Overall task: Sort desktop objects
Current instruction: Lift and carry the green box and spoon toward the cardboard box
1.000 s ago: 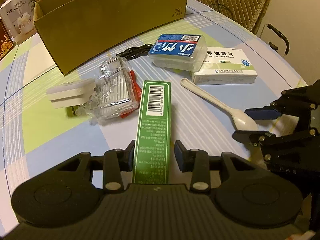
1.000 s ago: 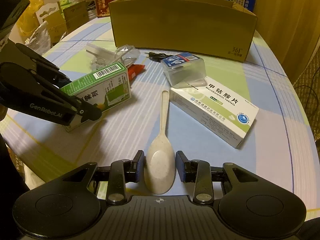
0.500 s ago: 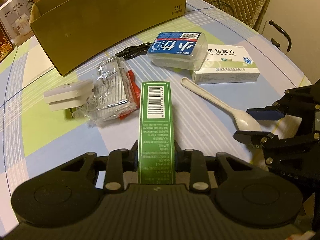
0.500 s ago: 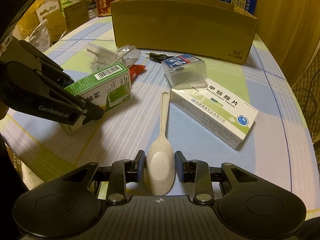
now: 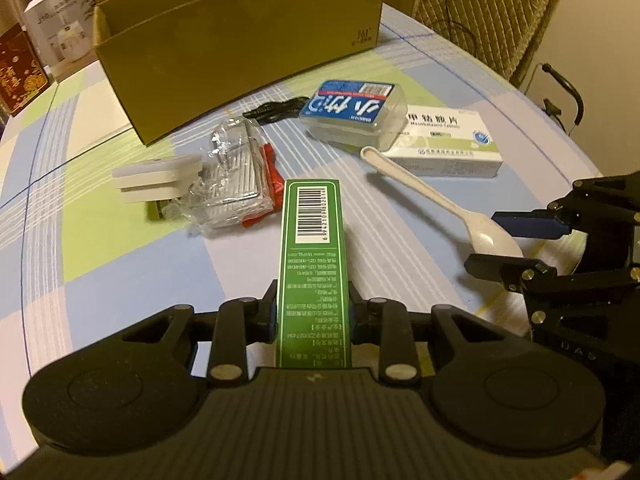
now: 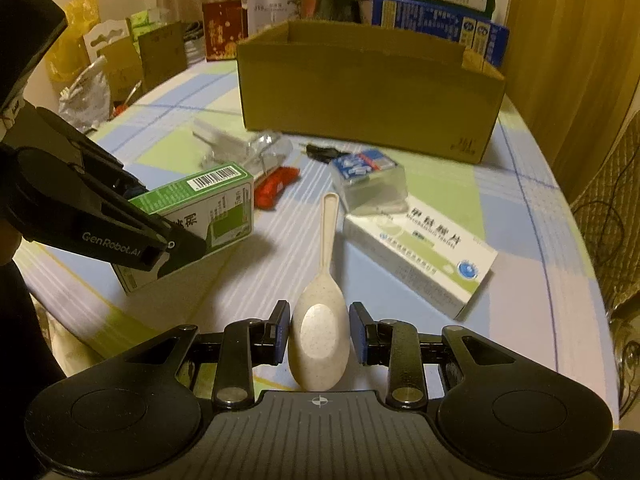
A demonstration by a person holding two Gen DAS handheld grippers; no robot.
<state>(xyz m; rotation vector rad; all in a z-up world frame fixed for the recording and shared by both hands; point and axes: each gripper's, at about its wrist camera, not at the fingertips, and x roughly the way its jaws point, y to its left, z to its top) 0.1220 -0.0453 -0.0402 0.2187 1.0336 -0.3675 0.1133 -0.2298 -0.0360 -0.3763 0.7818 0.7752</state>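
My left gripper [image 5: 312,316] is shut on the near end of a long green box [image 5: 312,240] with a barcode, which points away over the checked tablecloth. In the right wrist view the same green box [image 6: 208,208] is tilted, its far end raised. My right gripper [image 6: 319,332] is shut on the bowl of a cream plastic spoon [image 6: 326,240]. The spoon's handle points toward the open cardboard box [image 6: 360,92] and hangs just above the cloth. From the left wrist view the spoon [image 5: 432,200] and the right gripper [image 5: 500,244] are at the right.
A white medicine box [image 5: 448,140], a clear plastic case with a blue label [image 5: 352,116], a black cable [image 5: 276,108], a crumpled clear packet [image 5: 232,176] and a white foam block [image 5: 156,176] lie before the cardboard box [image 5: 240,40]. A chair [image 5: 480,12] stands behind.
The left jaws have shut onto the green box. The right gripper has risen a little with the spoon, and the spoon's handle has come off the cloth.
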